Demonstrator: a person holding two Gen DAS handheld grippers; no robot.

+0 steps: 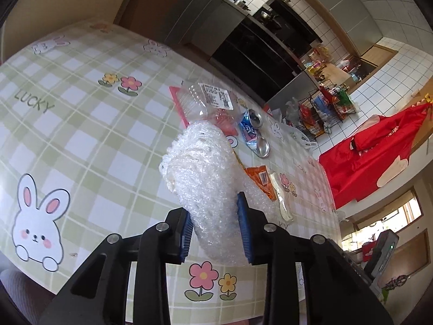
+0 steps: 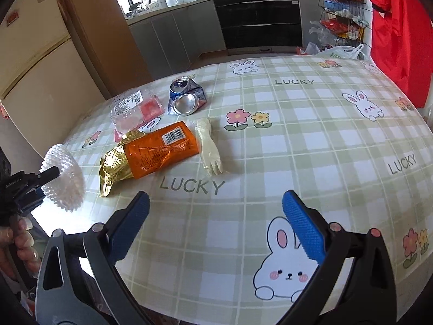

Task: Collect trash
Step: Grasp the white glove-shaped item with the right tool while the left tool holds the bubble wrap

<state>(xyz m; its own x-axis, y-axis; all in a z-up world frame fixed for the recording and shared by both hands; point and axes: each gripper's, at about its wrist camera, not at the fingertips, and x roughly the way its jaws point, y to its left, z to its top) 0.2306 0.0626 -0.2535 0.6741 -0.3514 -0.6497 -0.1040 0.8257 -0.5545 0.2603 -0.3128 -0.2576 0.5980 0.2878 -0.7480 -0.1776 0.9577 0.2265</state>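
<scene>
Left gripper clamped on bubble wrap; right gripper wide open, holding nothing, above table.

The tablecloth bears "LUCKY" in several places; other labels are illegible.

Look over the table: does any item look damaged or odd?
Yes. The blue drink can is crushed and lying on its side near the table's far edge. The orange snack wrapper is torn open, gold lining exposed. A single pale glove lies flat beside it. The left tool grips bubble wrap.
</scene>
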